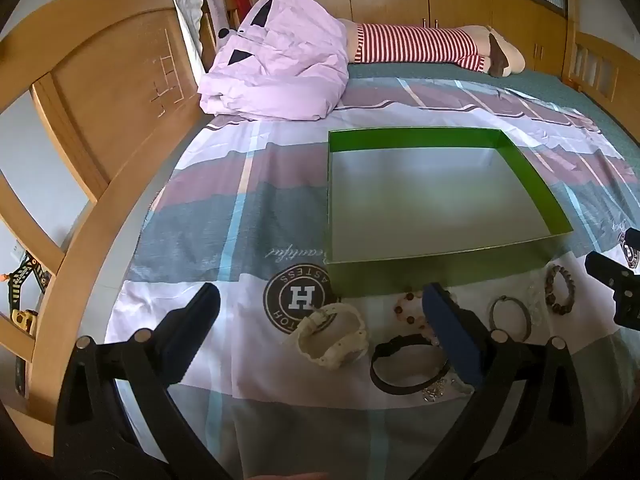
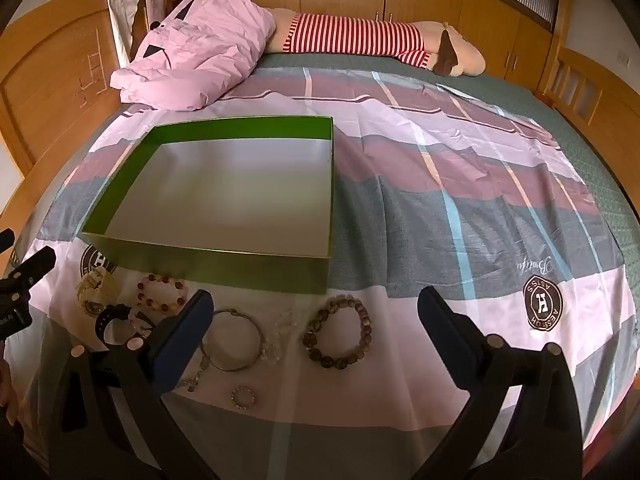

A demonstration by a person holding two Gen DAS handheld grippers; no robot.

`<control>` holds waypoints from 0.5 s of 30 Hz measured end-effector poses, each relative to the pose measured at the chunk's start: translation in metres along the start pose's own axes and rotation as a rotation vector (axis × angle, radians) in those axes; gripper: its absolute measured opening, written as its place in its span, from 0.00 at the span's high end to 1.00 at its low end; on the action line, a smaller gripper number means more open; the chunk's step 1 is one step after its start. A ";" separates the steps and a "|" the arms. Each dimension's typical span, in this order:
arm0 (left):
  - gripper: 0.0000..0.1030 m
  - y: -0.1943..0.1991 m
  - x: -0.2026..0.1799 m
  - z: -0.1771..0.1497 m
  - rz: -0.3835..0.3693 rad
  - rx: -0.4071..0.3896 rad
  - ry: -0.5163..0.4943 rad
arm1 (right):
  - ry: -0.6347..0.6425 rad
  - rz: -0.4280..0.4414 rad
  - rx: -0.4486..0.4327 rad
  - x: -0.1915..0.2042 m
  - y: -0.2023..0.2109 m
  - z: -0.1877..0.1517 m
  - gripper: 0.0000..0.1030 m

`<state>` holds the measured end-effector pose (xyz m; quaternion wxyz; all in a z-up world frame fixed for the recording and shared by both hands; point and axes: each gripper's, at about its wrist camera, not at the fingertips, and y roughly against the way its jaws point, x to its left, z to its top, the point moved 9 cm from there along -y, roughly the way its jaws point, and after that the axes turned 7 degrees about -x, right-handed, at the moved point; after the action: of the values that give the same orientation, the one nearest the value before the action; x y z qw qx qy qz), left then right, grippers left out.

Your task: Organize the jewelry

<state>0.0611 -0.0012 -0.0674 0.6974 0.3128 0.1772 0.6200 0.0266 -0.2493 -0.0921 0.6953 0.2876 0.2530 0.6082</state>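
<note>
Both black tongs, left gripper [image 1: 320, 304] and right gripper [image 2: 314, 308], hang wide apart and hold nothing, above bracelets lined up near the empty green cardboard box [image 2: 224, 125] for easy dropping in.

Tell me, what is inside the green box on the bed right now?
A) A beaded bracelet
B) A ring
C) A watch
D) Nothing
D: the green box shows only its bare grey floor, while the brown beaded bracelet, the cream watch and the small ring all lie on the bedsheet in front of it.
</note>
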 end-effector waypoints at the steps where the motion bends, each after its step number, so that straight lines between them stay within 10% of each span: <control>1: 0.02 -0.001 -0.001 0.000 -0.006 0.002 -0.001 | 0.000 0.001 0.002 0.000 -0.001 0.000 0.01; 15: 0.02 0.001 -0.003 -0.001 0.003 -0.010 -0.007 | 0.003 -0.002 0.020 0.000 -0.005 -0.006 0.01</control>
<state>0.0597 -0.0040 -0.0679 0.6987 0.3116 0.1712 0.6208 0.0260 -0.2488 -0.0996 0.6926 0.2933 0.2604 0.6054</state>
